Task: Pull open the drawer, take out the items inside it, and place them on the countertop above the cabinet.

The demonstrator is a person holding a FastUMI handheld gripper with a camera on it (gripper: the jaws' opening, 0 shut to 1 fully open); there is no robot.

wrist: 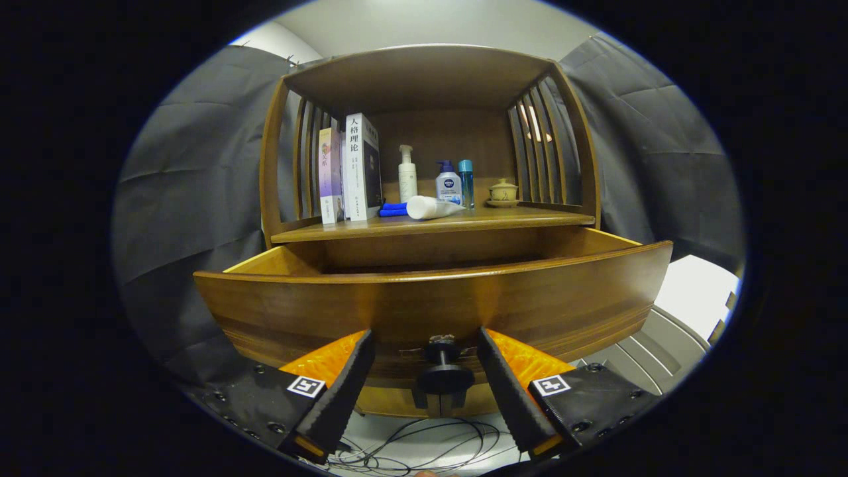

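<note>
Drawer (430, 301): pulled well out of the wooden cabinet (430, 73), front panel close ahead of the jaws; inside hidden behind the front panel, contents cannot be told.
Knob (444, 371): dark round pull low on the middle of the drawer front, sitting in the gap between the two fingers, touching neither.
Gripper (425, 344): jaws spread wide, one finger on each side of the knob, tips near the drawer front; nothing held.
Surface (530, 217): wooden countertop just above the open drawer, under the cabinet's roof, slatted sides left and right.
Books (351, 169): standing upright together at the left end of the surface, against the left slats.
Pump bottle (407, 173): white, upright, right of the books, toward the back.
Blue-capped bottle (448, 180): white, upright, right of the pump bottle.
Slim blue bottle (466, 182): upright, just beside the blue-capped one.
Tube (430, 207): white, lying on its side in front of the bottles, near the front edge.
Blue item (393, 209): flat, lying just left of the tube, next to the books; kind unclear.
Lidded cup (503, 193): small, pale, on a saucer at the right end near the right slats.
Cables (411, 447): thin dark loops on the pale floor below the drawer, between the finger bases.
</note>
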